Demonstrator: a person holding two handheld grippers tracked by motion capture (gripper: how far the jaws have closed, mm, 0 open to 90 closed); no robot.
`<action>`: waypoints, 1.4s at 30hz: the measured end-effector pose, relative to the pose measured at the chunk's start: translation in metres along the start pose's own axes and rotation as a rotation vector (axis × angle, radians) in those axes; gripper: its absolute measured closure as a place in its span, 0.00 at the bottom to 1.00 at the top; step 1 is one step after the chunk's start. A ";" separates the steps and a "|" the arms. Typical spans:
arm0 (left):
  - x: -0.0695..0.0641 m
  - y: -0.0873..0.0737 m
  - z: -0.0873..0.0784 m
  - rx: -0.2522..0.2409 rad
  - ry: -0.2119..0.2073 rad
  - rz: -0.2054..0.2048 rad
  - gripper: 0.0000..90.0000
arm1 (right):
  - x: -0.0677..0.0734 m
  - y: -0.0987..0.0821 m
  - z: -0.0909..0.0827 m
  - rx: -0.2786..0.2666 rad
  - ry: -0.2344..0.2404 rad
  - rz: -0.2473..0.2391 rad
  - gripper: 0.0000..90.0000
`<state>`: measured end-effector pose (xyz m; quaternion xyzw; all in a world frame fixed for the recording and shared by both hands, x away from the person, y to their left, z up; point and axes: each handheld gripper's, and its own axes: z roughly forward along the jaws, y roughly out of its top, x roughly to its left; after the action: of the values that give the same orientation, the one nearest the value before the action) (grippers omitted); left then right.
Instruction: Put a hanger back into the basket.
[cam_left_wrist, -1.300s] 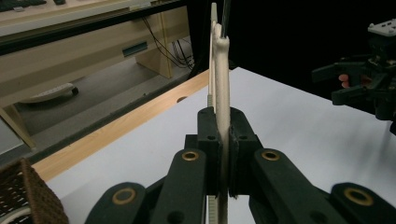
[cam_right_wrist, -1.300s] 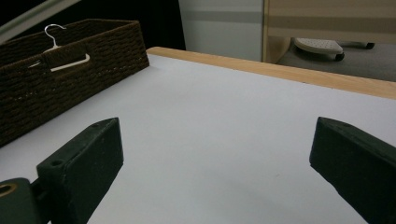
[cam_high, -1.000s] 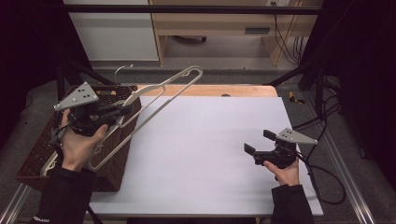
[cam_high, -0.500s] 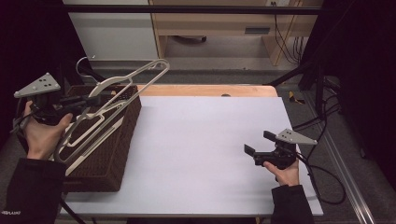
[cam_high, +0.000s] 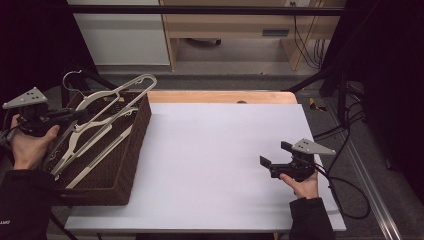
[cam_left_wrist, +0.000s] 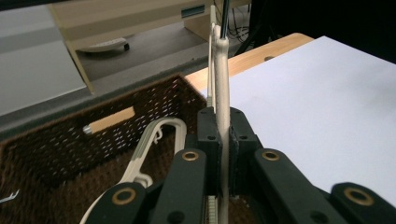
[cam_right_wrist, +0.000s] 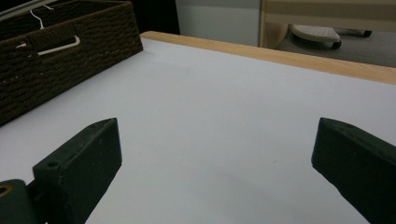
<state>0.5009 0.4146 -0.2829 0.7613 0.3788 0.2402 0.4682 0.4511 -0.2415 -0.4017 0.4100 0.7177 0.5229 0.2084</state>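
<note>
At the far left of the high view, the left gripper (cam_high: 75, 116) hangs over the near-left part of the woven basket (cam_high: 131, 150), its jaws clamped on a cream plastic hanger (cam_high: 107, 107). The left gripper view shows the grip closely: the two black jaws stand together with only the thin bar of the hanger (cam_left_wrist: 221, 93) pinched between them, edge-on and running up and away from the camera. Holding it by a narrow bar this way seems meant to keep the frame from swinging while it is carried over the basket.

The hanger sits tilted, its metal hook (cam_high: 71, 76) poking up beyond the far-left corner of the basket and its far shoulder resting over the far rim. It lies above the basket's opening rather than down inside. Beneath it, more cream hangers (cam_high: 95, 150) lie in the basket, stacked roughly along its length; one curved shoulder of these (cam_left_wrist: 154, 140) shows in the left gripper view just below the jaws. My reading is that the basket serves as the store for the hangers, and the held one is either about to be laid in with them or is being lifted clear.

To the right, the white surface (cam_high: 215, 150) is bare. Near its right edge the right gripper (cam_high: 272, 159) rests low in the person's hand, pointing left across the surface, jaws wide apart with nothing between them. It seems parked there, well apart from the basket, leaving the left hand room to work.
</note>
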 end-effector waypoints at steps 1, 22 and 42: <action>0.004 -0.003 0.000 0.002 0.004 -0.004 0.95 | 0.000 0.000 0.000 0.000 0.002 -0.003 0.02; 0.027 -0.055 0.004 0.107 0.030 -0.092 0.95 | -0.001 -0.001 -0.001 0.000 0.008 0.000 0.02; 0.025 -0.088 0.035 0.221 0.037 -0.188 0.94 | -0.002 -0.001 -0.004 -0.018 0.007 0.022 0.02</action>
<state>0.5099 0.4403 -0.3767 0.7647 0.4812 0.1661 0.3951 0.4487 -0.2453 -0.4011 0.4142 0.7091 0.5331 0.2037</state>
